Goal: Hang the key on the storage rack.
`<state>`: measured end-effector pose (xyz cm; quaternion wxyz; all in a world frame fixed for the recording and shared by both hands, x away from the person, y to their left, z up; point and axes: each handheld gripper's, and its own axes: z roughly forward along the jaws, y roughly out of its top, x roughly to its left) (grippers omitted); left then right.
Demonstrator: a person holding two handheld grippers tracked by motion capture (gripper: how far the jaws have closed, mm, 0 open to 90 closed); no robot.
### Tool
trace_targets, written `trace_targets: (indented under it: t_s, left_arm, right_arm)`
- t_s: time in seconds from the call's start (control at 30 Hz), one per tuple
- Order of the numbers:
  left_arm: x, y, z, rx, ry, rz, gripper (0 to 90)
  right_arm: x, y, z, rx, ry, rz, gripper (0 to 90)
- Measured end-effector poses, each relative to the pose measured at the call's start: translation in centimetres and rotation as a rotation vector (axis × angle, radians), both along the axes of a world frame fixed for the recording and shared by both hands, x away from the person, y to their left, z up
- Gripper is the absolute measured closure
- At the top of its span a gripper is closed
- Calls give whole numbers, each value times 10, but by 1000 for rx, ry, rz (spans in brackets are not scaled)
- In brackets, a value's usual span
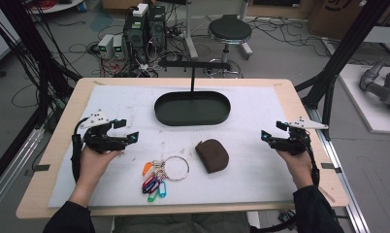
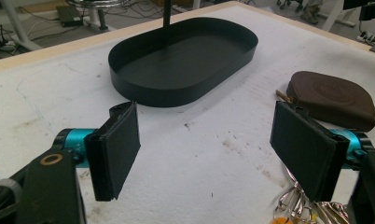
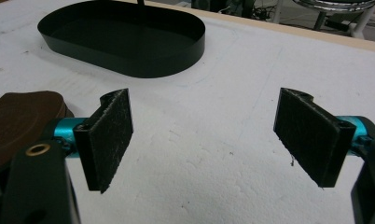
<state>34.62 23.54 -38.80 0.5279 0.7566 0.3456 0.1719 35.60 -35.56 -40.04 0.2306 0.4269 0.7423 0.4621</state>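
Note:
A black oval tray [image 1: 192, 108] with an upright rod and crossbar stands at the middle back of the white mat. A brown leather pouch [image 1: 212, 155] lies in front of it. Left of the pouch lies a key ring [image 1: 160, 174] with several coloured tags. My left gripper [image 1: 129, 133] hovers at the mat's left, open and holding nothing; in the left gripper view the tray [image 2: 185, 60], the pouch [image 2: 335, 99] and the keys [image 2: 297, 205] lie beyond its jaws. My right gripper [image 1: 270, 135] is open at the mat's right, pointing left toward the pouch [image 3: 22, 121] and tray [image 3: 125, 39].
The white mat [image 1: 110, 107] covers a wooden table [image 1: 57, 145]. Beyond the table stand a round stool [image 1: 229, 31], computer boxes [image 1: 144, 26] and tangled cables on the floor. Black frame posts [image 1: 348, 48] rise at both sides.

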Motion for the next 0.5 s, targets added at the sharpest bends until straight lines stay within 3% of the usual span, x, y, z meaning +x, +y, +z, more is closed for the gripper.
trace_targets:
  t_s: [0.23,0.43,0.5]
  left_arm:
    - [-1,-8,0,9,12,-34,249]
    - [0,-18,-4,6,51,-62,254]
    - [-1,-23,-5,20,51,-60,316]
  right_arm:
    - [1,-1,-1,0,-2,3,201]
    - [3,-2,-2,5,6,1,201]
    - [3,-2,-1,3,1,0,201]
